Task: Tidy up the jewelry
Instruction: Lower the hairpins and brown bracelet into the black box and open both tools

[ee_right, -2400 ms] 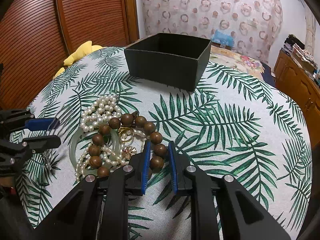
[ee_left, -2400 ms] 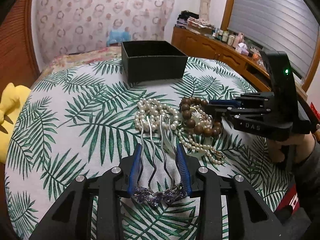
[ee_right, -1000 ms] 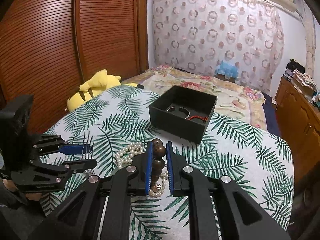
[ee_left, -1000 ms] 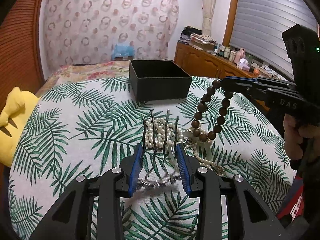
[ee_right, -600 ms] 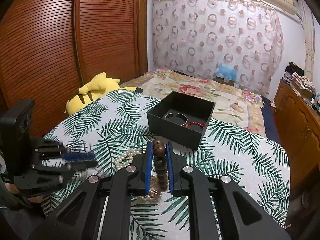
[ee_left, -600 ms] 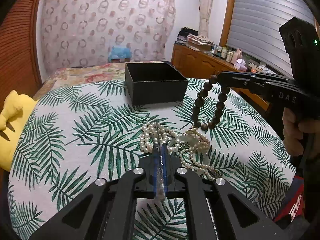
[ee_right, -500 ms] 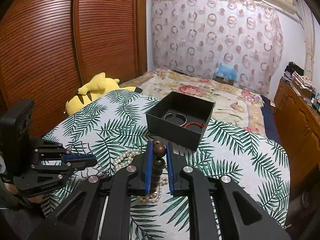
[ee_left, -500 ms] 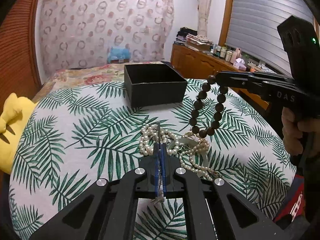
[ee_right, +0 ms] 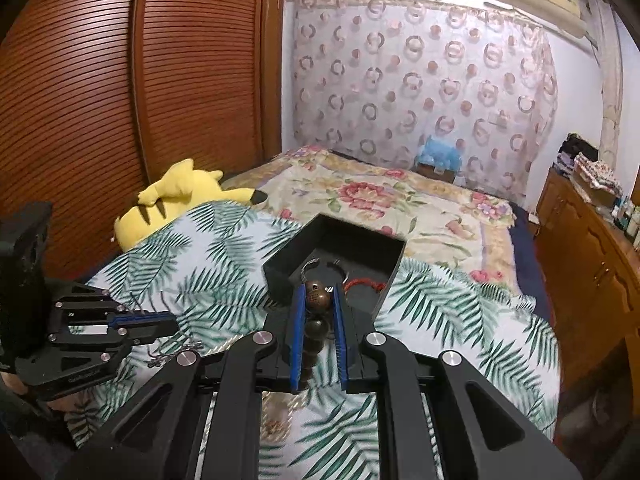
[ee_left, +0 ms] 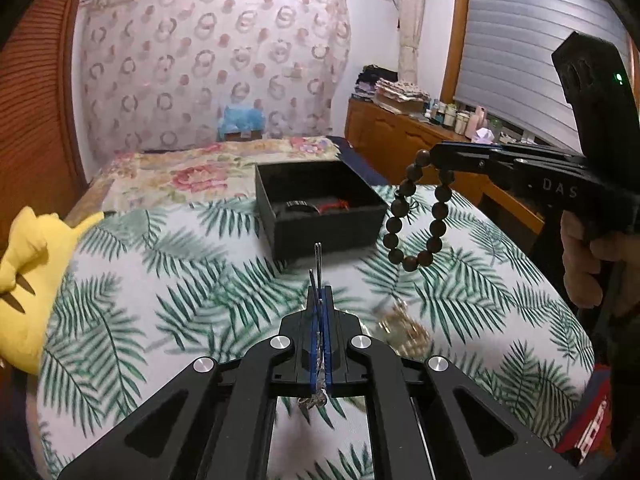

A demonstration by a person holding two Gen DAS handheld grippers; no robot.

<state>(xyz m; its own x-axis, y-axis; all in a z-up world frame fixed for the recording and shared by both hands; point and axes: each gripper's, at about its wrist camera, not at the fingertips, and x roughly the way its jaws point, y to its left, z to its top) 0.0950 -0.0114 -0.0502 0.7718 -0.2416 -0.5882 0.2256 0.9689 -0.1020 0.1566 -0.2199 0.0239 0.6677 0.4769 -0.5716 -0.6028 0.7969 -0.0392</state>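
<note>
While the right hand-held gripper (ee_right: 318, 320) pinches one bead of the limp, swinging bracelet (ee_left: 416, 216) beside the box (ee_left: 320, 208), the left hand-held gripper (ee_left: 320, 312) clamps the stiff, thin hairpin (ee_left: 318, 264), probably slippery, above the tabletop (ee_left: 160, 300).

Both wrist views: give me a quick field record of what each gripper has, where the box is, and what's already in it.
left gripper: shut on hair comb, prongs pointing toward the box
right gripper: shut on wooden bead bracelet, hanging in the air beside the box
black box: open, on leaf-print cloth, ahead of both grippers
box contents: silver bangle, red cord
left on cloth: gold-coloured jewelry, blurred
</note>
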